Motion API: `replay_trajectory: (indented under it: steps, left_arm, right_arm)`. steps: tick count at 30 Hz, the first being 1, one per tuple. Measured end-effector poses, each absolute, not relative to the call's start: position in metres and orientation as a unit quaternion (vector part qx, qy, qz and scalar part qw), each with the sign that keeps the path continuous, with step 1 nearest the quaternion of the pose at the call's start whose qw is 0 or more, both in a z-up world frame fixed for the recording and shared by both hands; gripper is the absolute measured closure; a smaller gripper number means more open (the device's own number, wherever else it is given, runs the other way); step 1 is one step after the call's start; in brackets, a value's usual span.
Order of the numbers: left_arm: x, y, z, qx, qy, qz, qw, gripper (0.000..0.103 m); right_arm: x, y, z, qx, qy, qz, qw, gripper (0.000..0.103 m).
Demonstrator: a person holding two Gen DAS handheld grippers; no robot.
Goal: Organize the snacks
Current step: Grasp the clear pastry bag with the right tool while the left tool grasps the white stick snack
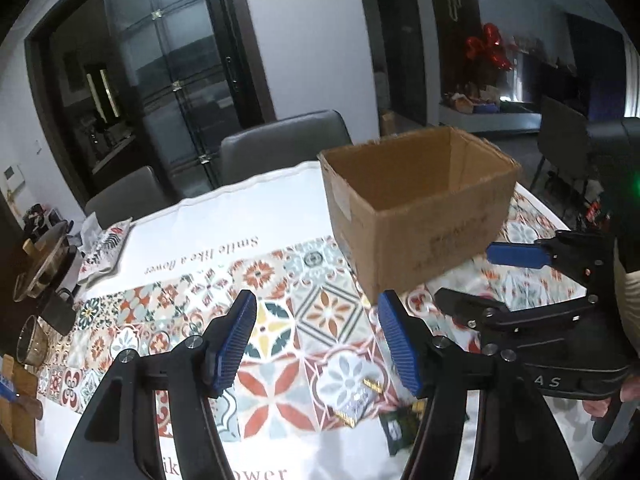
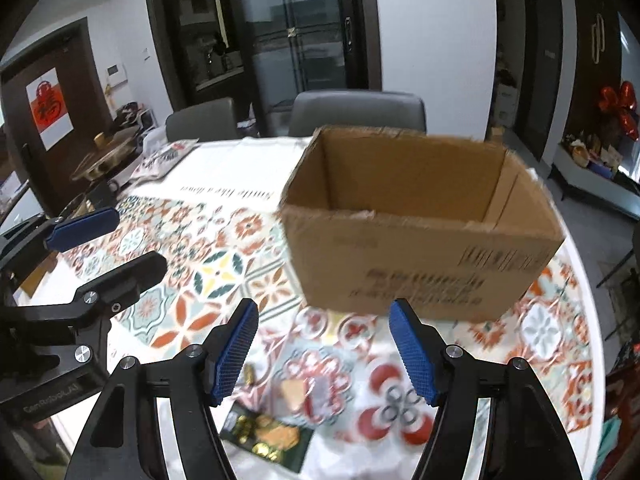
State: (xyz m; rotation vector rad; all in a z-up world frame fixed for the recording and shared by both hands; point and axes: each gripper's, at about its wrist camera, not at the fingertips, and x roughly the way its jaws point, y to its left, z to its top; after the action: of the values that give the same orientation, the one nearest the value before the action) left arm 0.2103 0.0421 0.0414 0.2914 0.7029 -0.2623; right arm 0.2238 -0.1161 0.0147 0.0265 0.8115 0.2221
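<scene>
An open brown cardboard box (image 1: 420,208) stands on the patterned tablecloth, also in the right wrist view (image 2: 420,236). A dark green snack packet (image 2: 266,434) and a clear wrapped snack (image 2: 308,394) lie on the cloth near the table's front edge, below my right gripper (image 2: 324,350). The same packets show in the left wrist view: the green packet (image 1: 400,426) and the clear packet (image 1: 358,402). My left gripper (image 1: 318,342) is open and empty above the cloth. My right gripper is open and empty; it also shows in the left wrist view (image 1: 476,274).
Two grey chairs (image 2: 358,114) stand behind the table. A metal pot (image 1: 42,262), a dark mug (image 1: 60,312) and a glass (image 1: 30,340) sit at the table's left end, beside a printed bag (image 1: 102,250). The table's round edge (image 2: 592,320) curves at right.
</scene>
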Motion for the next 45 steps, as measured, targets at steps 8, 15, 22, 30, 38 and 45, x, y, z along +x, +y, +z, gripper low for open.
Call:
replay_trajectory:
  steps: [8,15,22,30,38,45]
  left_arm:
    - [0.192,0.049,0.005,0.149,0.368,-0.149,0.906,0.041]
    - [0.191,0.055,-0.037,0.139,0.403,-0.172,0.888,0.044]
    - [0.199,0.057,-0.071,0.128,0.438,-0.194,0.869,0.053]
    - [0.21,0.053,-0.096,0.128,0.461,-0.201,0.855,0.057]
    - [0.221,0.05,-0.109,0.115,0.476,-0.206,0.847,0.064]
    - [0.226,0.046,-0.114,0.107,0.48,-0.209,0.845,0.077]
  right_arm:
    - [0.206,-0.098,-0.025,0.017,0.432,0.118,0.894,0.034]
    - [0.199,-0.092,-0.056,0.006,0.462,0.106,0.88,0.034]
    - [0.199,-0.091,-0.077,0.005,0.483,0.092,0.871,0.034]
    - [0.201,-0.086,-0.09,0.005,0.493,0.094,0.865,0.034]
    - [0.208,-0.087,-0.097,0.016,0.503,0.092,0.859,0.034]
    - [0.211,-0.088,-0.102,0.021,0.51,0.09,0.855,0.034]
